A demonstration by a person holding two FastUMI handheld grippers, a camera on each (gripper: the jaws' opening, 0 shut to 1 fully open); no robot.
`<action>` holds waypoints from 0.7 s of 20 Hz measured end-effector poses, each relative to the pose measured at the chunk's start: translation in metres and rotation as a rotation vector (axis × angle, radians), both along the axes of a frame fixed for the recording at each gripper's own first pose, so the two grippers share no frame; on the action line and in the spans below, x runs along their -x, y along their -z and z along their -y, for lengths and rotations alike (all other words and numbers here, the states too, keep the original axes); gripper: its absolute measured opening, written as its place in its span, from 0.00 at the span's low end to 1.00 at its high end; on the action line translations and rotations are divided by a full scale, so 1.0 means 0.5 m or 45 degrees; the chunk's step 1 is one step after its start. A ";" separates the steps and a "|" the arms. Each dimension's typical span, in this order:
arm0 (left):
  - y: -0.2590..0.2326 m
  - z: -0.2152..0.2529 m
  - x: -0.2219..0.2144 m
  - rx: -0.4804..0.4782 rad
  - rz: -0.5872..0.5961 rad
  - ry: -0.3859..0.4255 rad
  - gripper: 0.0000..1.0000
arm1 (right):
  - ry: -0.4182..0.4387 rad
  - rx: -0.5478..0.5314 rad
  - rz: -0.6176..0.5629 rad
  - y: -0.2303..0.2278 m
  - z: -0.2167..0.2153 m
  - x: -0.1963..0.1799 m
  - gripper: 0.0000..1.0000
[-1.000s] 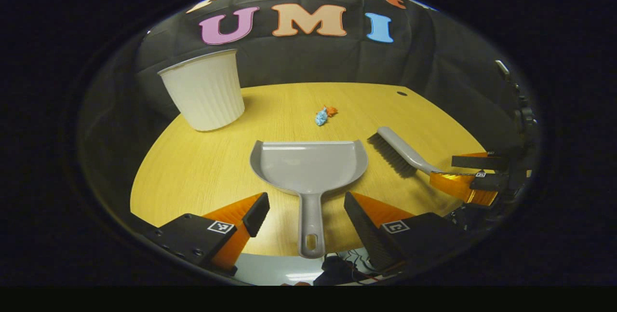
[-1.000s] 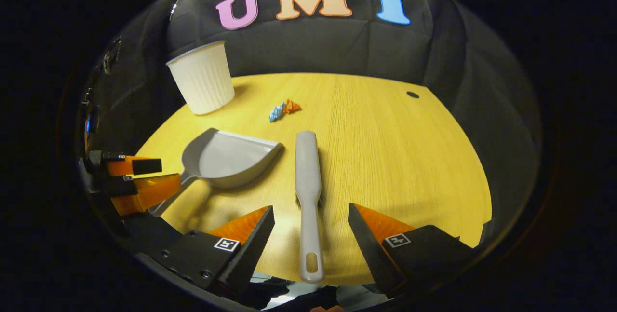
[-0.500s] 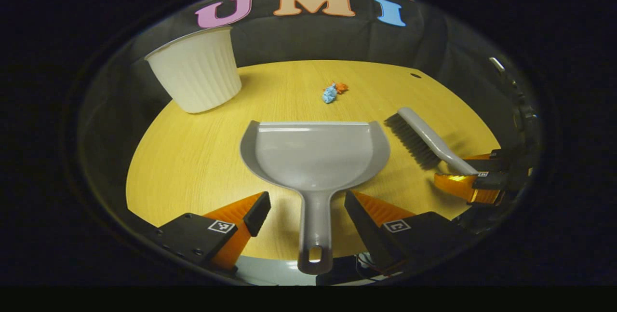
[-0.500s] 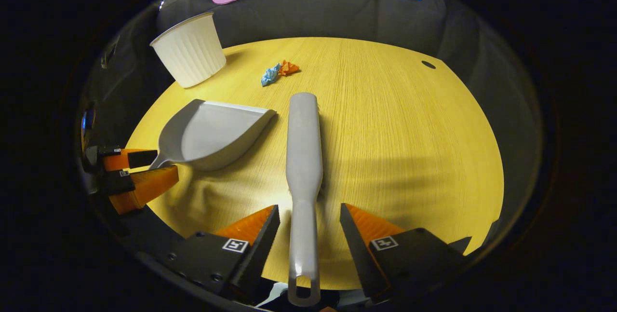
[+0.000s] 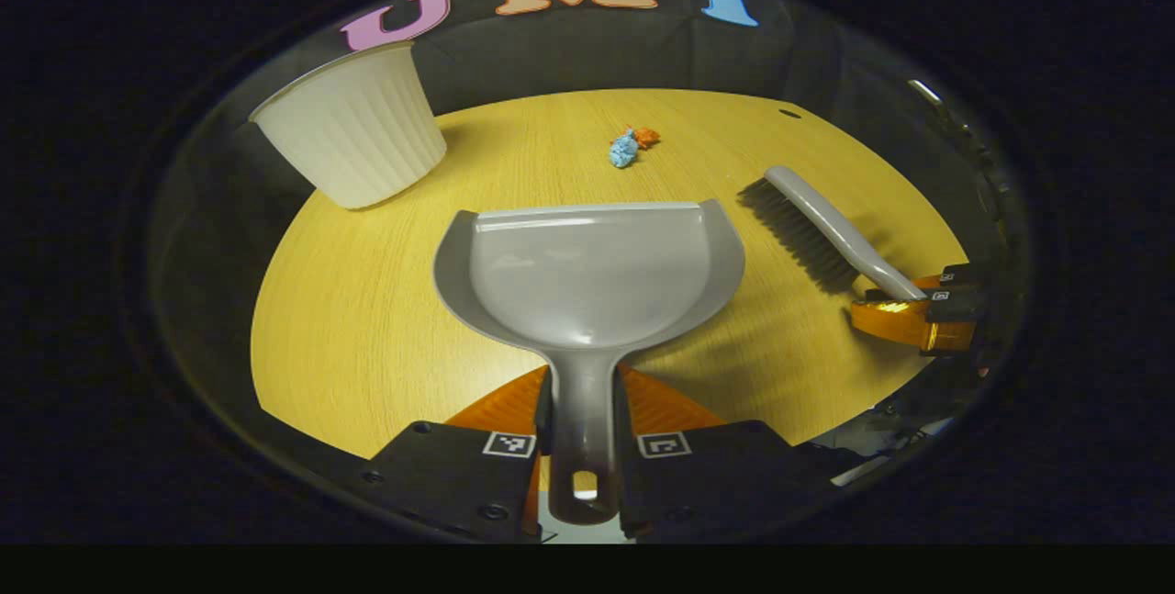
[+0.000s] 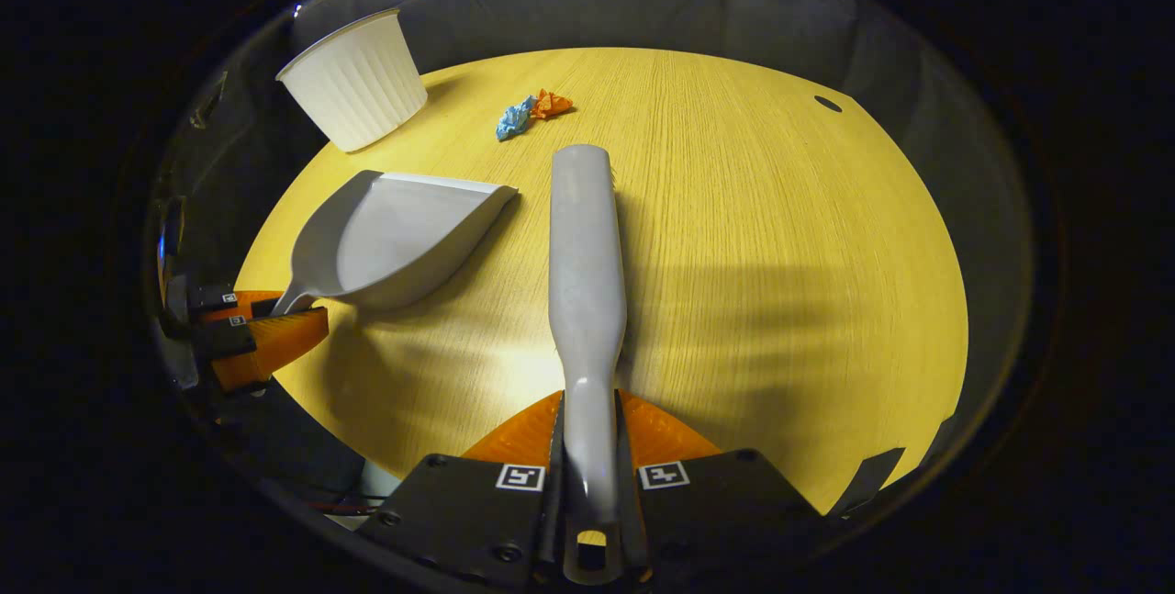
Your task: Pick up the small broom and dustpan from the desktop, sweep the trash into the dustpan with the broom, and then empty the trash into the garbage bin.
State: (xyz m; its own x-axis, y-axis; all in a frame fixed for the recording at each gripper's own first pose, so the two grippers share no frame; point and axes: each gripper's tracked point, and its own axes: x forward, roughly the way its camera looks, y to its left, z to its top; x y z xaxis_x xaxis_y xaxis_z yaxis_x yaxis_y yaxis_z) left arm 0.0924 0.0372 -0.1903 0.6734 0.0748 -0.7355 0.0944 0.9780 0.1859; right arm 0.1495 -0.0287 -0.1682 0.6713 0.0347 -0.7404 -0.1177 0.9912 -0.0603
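Dustpan (image 5: pixel 587 268): frame centre, handle clamped in left gripper (image 5: pixel 584 410) jaws.
Broom (image 6: pixel 586 254): handle pinched by right gripper (image 6: pixel 587 429) jaws.
Trash (image 5: pixel 630 146): upper centre, probably crumpled paper.

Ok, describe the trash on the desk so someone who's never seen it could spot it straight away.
Start at the yellow wooden desktop and look to its far side, right of the white ribbed garbage bin. Beyond the grey dustpan lies the trash: two crumpled scraps, one blue, one orange, touching. Nothing else on the desk is that small or colourful.

Left gripper (image 5: pixel 582 410) clamping dustpan (image 5: pixel 587 268) handle
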 end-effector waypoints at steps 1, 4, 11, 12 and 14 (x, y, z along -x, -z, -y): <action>0.000 0.000 0.001 0.017 -0.007 0.010 0.25 | -0.010 -0.003 -0.001 0.000 -0.001 0.001 0.22; 0.001 -0.005 -0.004 0.025 -0.004 0.057 0.23 | -0.026 -0.002 0.003 -0.002 -0.003 0.000 0.22; -0.052 -0.037 -0.012 0.068 0.041 0.168 0.20 | -0.020 -0.020 0.111 -0.106 0.003 -0.028 0.20; -0.066 -0.047 -0.020 0.051 0.045 0.187 0.20 | -0.018 -0.004 0.136 -0.136 0.010 -0.038 0.19; -0.095 -0.069 -0.035 0.004 0.049 0.238 0.22 | -0.018 0.012 0.176 -0.186 0.019 -0.066 0.20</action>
